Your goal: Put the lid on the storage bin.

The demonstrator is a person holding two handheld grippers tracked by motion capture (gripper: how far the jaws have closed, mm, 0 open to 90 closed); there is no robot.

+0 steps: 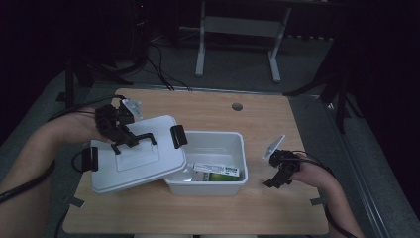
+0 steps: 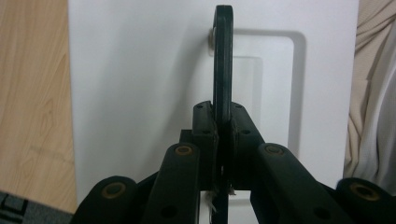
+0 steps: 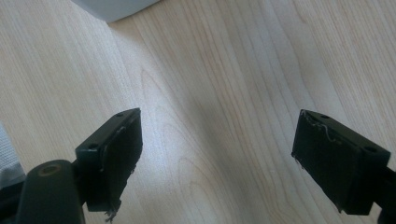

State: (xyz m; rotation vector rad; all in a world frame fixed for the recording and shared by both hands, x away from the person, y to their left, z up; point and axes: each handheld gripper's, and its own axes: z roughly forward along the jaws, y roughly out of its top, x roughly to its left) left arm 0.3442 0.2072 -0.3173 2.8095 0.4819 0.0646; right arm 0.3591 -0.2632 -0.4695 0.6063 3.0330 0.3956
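Wood table (image 1: 277, 124) sat nearest, bare along its near edge. White lid (image 1: 143, 166) was tilted, its right edge resting on the left rim of the open white bin (image 1: 218, 144), its left side hanging clear. Bin held a green-and-white box (image 1: 218, 172). My left gripper (image 1: 130, 141) was clamped tight on the lid's black handle (image 2: 223, 60). My right gripper (image 1: 275, 181) hovered wide apart and empty over bare wood, right of the bin. Likely step: moving the lid, on or off unclear. Next needs it levelled and squared to the rim.
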